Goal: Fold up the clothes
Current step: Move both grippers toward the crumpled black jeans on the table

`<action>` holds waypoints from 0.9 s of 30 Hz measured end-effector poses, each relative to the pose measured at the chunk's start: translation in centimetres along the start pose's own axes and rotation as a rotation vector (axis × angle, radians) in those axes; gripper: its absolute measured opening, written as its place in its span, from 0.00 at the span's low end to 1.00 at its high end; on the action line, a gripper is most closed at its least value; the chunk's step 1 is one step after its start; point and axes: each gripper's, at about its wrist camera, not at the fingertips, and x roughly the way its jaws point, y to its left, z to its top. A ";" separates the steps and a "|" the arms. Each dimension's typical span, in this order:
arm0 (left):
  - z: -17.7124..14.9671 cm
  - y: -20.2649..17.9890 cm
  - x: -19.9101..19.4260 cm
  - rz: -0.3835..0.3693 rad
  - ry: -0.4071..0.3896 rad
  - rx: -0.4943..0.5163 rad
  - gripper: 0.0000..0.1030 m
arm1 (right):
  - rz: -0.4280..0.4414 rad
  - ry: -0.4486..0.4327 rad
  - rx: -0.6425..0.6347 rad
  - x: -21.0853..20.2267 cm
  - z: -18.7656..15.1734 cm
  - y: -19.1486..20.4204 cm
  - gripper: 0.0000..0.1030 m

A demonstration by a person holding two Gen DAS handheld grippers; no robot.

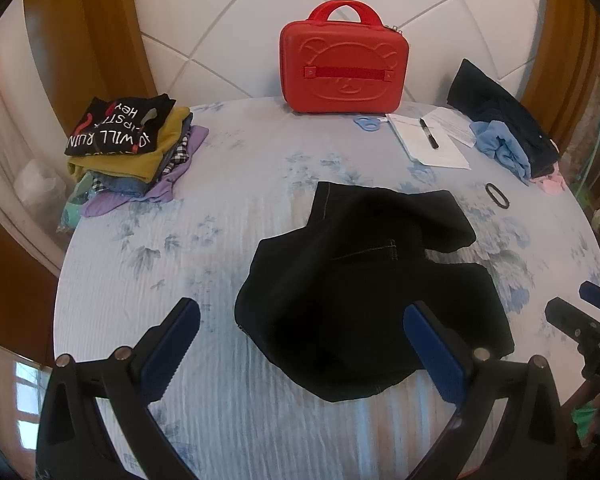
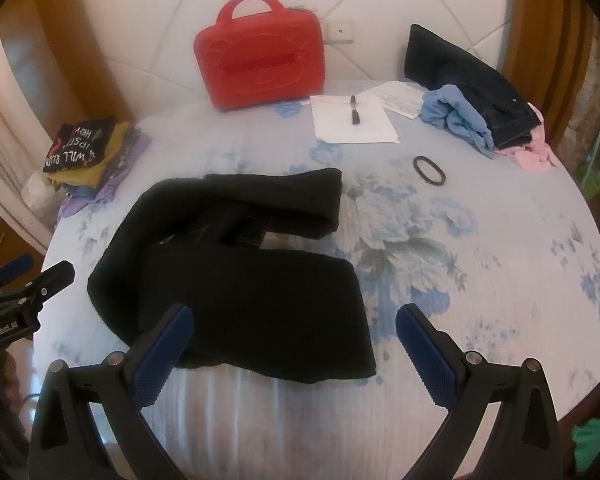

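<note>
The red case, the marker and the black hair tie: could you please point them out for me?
Red case [image 1: 344, 80], left wrist view, on its front face at the strap.
Marker [image 2: 355, 110], right wrist view, mid-barrel, lying on the paper.
Hair tie [image 2: 429, 169], right wrist view, on the ring's band.

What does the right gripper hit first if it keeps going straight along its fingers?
Most likely the black garment. The right gripper is open and empty, with the garment's near hem lying between and just ahead of its fingers on the bed. Height above the fabric is unclear, so it could skim over toward the papers.
</note>
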 end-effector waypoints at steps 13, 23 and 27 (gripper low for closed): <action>-0.1 -0.1 0.2 -0.001 0.003 -0.001 1.00 | -0.003 -0.003 0.001 -0.1 0.2 0.0 1.00; 0.0 0.1 0.4 0.002 0.008 -0.001 1.00 | 0.000 0.002 0.006 0.0 0.3 -0.1 1.00; -0.1 0.2 0.5 0.004 0.010 -0.002 1.00 | 0.002 0.006 0.005 0.1 0.3 -0.1 1.00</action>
